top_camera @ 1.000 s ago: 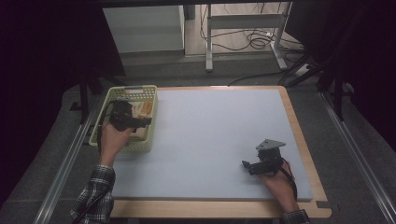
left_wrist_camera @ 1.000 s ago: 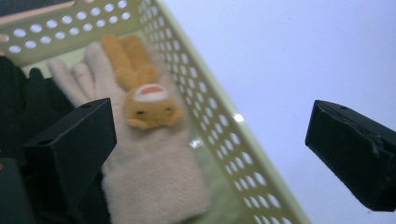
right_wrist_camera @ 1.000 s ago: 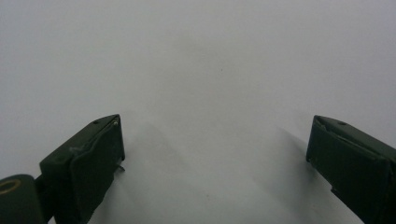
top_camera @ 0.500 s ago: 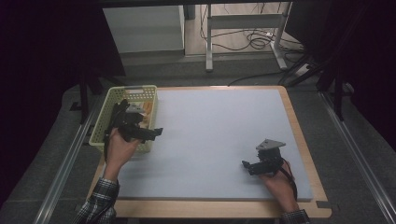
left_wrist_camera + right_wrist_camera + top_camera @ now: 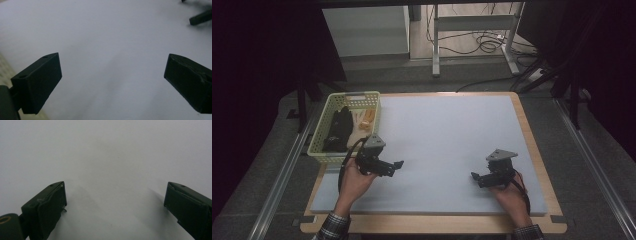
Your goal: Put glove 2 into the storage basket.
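Note:
My left gripper [image 5: 398,164] is held low over the pale blue mat [image 5: 447,135], just right of the near end of a yellow-green basket [image 5: 318,136]. In the left gripper view its jaws stand wide apart, so the left gripper [image 5: 112,67] is open and holds nothing. My right gripper [image 5: 474,176] rests near the mat's front right, pointing left. The right gripper [image 5: 115,192] is open too, with bare mat between its jaws. The basket holds a black item [image 5: 337,127] and pale and orange items [image 5: 363,120].
The mat lies on a wooden board [image 5: 533,145] whose rim shows at the right and front. Metal rails [image 5: 282,175] run along both sides. One jaw of the right gripper [image 5: 201,17] shows at the top right of the left gripper view.
My left gripper has come out of the basket and moved right and nearer, over the mat, with nothing in it. The right gripper has stayed put.

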`<state>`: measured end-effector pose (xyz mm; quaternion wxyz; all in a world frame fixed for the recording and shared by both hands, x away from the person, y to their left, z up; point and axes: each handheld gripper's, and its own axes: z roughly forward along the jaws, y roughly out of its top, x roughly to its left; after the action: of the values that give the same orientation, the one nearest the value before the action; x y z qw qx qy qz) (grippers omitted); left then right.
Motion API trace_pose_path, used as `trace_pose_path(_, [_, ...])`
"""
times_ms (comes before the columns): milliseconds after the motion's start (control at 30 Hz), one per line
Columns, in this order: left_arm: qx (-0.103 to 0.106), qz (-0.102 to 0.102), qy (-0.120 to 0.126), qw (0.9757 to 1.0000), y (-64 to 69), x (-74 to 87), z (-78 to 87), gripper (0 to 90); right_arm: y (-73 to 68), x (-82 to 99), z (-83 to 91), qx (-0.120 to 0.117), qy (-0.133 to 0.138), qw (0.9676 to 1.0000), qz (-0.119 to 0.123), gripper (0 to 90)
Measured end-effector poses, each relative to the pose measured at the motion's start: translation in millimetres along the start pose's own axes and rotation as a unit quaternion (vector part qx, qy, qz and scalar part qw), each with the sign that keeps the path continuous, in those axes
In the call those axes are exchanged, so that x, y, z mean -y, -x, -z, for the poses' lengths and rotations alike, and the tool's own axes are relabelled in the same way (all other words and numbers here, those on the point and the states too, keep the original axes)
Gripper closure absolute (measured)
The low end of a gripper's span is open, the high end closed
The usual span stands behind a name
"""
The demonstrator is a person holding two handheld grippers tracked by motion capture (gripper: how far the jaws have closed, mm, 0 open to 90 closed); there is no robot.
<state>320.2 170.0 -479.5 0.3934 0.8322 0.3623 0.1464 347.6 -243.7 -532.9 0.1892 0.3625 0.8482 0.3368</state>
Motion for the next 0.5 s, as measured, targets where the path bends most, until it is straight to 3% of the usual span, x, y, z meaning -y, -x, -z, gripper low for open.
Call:
trace_pose_path(233, [0.003, -0.015, -0.013, 0.9998, 11.8, 25.6, -19.3, 1.5, -0.2, 0.0, 0.1, 0.001, 0.0, 1.0, 0.0, 4.0])
trace_pose_path(500, [0.004, -0.012, -0.038, 0.9992, 14.5, 50.2, -36.9, 1.4, -0.3, 0.0, 0.0, 0.001, 0.0, 1.0, 0.0, 4.0])
